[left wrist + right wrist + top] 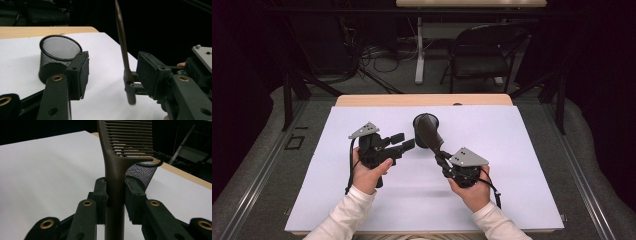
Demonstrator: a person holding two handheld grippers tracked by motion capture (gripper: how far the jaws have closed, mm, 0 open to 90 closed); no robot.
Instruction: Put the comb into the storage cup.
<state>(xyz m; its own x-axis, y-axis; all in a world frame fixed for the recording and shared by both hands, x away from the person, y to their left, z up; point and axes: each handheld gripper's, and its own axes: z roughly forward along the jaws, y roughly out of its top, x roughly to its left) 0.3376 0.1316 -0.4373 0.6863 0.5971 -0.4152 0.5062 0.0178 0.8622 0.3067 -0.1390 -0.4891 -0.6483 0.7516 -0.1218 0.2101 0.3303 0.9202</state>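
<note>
A white sheet (512,190) covers most of the surface (422,100) in front of me, leaving a strip of bare wood along the far edge. Beyond that edge a black folding chair (484,52) stands on the grey floor (402,80), beside the white leg of another table (419,50). A tangle of dark cables (377,55) lies on the floor to the left of that leg.

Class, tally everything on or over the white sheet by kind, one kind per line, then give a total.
Comb: 1
Mesh cup: 1
Grippers: 2, left gripper, right gripper
Total: 4
</note>
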